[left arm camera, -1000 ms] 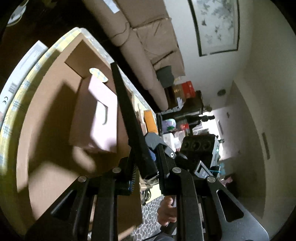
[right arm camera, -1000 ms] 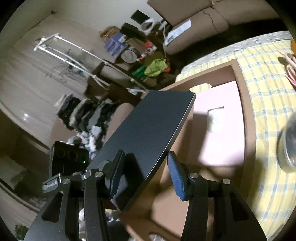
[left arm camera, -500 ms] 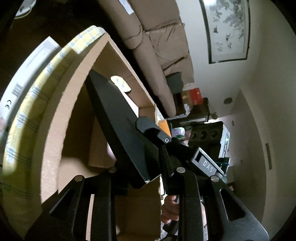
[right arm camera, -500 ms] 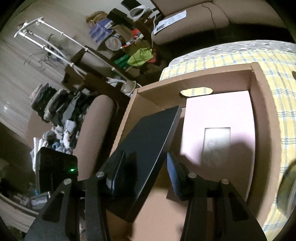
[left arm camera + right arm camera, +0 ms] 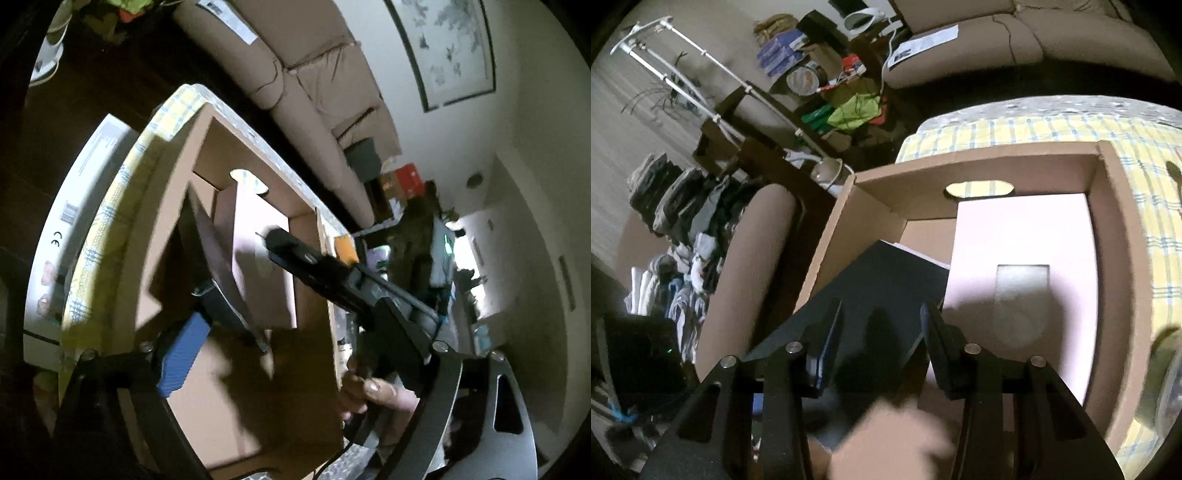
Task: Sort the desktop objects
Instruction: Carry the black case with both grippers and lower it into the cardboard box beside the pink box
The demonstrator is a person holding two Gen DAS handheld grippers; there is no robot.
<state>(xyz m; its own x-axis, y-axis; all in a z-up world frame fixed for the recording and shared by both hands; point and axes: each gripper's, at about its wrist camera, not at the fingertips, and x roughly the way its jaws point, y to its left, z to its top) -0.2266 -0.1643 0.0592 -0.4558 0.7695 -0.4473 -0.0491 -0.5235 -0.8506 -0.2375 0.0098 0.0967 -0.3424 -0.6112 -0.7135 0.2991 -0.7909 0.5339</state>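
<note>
An open cardboard box [image 5: 979,162] [image 5: 177,206] stands on the checked cloth with a pink box [image 5: 1015,229] [image 5: 258,221] lying inside it. A flat black book [image 5: 886,284] [image 5: 218,258] leans in the box to the left of the pink box. My left gripper [image 5: 291,317] is opening wide. Its blue pad [image 5: 181,354] is beside the book's near end and does not press on it. My right gripper [image 5: 881,308] hovers over the book, jaws closing slowly, with the book below them and no pad pressing. One of its fingers [image 5: 314,262] shows in the left wrist view.
A yellow checked cloth [image 5: 1052,125] covers the table. A brown sofa [image 5: 997,33] is behind, and piled clothes [image 5: 683,221] lie on the left. A white carton [image 5: 74,206] sits past the table's edge. A person's hand [image 5: 369,391] holds the right gripper. A blurred round object [image 5: 1167,369] is at the right edge.
The left gripper has opened and let go of the black book. The book has sunk into the cardboard box beside the pink box. The right gripper has come lower over it.
</note>
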